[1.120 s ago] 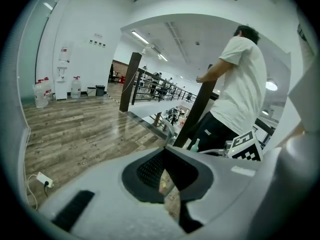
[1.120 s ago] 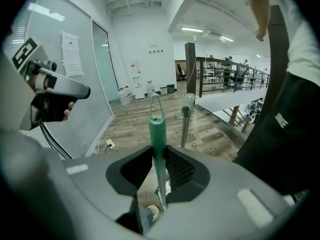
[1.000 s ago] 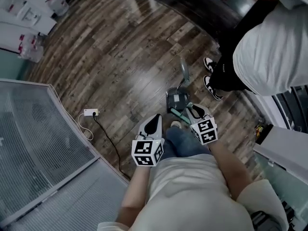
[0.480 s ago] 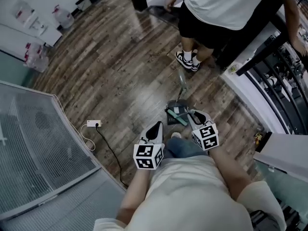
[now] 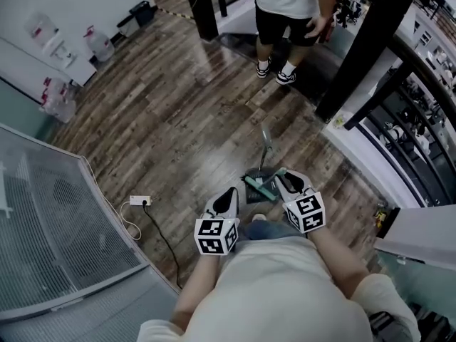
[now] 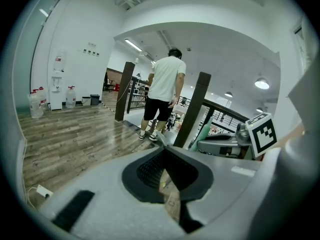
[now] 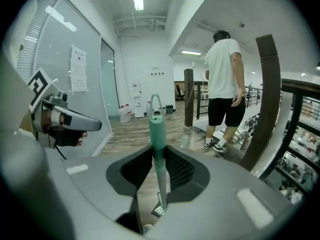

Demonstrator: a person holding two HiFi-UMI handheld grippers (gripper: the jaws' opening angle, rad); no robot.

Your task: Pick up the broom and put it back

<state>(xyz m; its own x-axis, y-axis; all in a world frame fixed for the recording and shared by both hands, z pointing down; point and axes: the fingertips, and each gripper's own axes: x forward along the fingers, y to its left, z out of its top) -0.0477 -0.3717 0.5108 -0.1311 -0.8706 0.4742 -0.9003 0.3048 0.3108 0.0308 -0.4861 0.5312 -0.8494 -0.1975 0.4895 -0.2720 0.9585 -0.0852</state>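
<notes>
Right gripper (image 7: 159, 154) clamped on broom (image 7: 156, 129), jaws pinching teal handle below hanging loop. Long axis steep: loop end up and forward, dark head down by holder's feet. Broom on holder's side of dark post (image 7: 265, 99), well apart from it. Left gripper (image 6: 164, 151) closed, empty, just beside right, farther from post. No rack or hook seen; looks like carry stage. Paper notice (image 7: 78, 69) on glass: print too small. Broom-head label unreadable.

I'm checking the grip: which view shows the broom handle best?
The right gripper view: the teal broom handle runs up mid-frame, clamped between the jaws of the right gripper. The head view shows only a short teal stretch; the left gripper view, a pale sliver beside the right gripper.
</notes>
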